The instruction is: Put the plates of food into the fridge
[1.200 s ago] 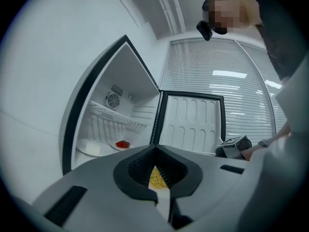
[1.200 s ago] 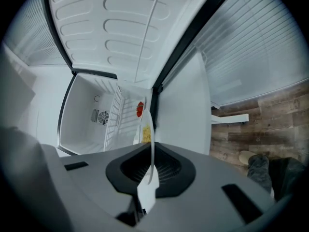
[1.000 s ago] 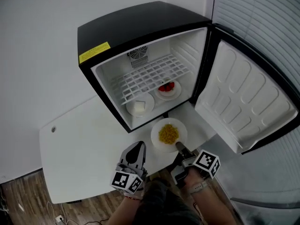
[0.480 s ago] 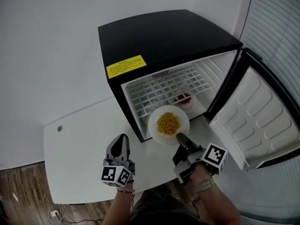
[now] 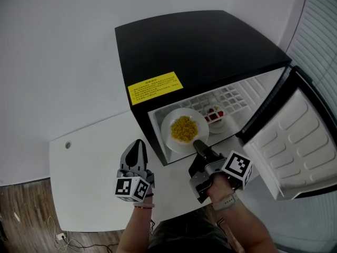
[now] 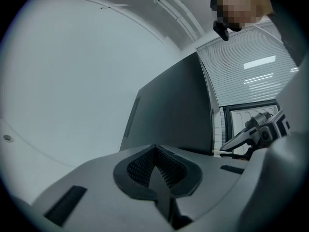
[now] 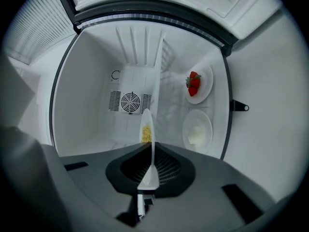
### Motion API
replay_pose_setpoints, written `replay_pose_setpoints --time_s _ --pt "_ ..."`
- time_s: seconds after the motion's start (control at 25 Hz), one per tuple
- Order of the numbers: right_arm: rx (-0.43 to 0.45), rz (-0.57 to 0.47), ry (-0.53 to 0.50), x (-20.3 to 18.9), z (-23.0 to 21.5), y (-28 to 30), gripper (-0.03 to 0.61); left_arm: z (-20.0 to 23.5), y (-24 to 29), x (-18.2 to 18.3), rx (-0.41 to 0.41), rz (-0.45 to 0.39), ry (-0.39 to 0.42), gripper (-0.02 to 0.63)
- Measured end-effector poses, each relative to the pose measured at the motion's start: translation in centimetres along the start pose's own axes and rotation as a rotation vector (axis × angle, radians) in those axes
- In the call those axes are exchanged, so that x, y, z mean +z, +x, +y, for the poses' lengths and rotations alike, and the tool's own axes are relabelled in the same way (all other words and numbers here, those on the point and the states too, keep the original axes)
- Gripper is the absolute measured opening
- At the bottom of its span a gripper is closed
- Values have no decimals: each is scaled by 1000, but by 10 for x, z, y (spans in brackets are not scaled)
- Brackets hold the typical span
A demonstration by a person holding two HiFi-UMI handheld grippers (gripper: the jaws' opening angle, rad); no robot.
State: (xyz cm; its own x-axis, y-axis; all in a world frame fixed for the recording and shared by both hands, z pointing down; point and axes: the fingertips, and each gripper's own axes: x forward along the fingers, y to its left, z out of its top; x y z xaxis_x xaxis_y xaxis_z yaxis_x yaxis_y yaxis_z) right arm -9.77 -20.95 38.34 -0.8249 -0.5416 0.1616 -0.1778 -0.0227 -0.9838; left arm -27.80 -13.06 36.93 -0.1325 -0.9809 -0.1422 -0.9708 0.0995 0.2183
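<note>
The light is soft and even: the white surface (image 5: 84, 183) carries only faint shadows, and the black fridge (image 5: 200, 41) top shows a dull sheen. Both gripper views bend strongly, darken at the corners and blur in the near foreground.

White counter (image 5: 84, 183) stands against a plain white wall (image 5: 52, 51). Wood floor (image 5: 21, 220) at lower left. Window blinds (image 5: 322, 20) at right.
</note>
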Motion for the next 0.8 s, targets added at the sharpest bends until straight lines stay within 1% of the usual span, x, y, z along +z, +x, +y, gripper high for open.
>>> replay_pose_setpoints --time_s 0.12,0.28,0.44,0.56,0.8 --pt "-23 5 10 1 4 8 14 3 2 0 22 -6 -10 6" --pt "-60 15 48 2 8 14 14 4 5 0 64 -10 -30 6" --pt "-81 14 86 5 11 26 14 4 6 -3 77 -26 -34 6" --pt "-95 -2 106 8 12 33 14 5 3 -4 97 -22 -37 6" --pt "-129 7 131 8 11 40 14 4 -6 -6 125 -21 -54 6"
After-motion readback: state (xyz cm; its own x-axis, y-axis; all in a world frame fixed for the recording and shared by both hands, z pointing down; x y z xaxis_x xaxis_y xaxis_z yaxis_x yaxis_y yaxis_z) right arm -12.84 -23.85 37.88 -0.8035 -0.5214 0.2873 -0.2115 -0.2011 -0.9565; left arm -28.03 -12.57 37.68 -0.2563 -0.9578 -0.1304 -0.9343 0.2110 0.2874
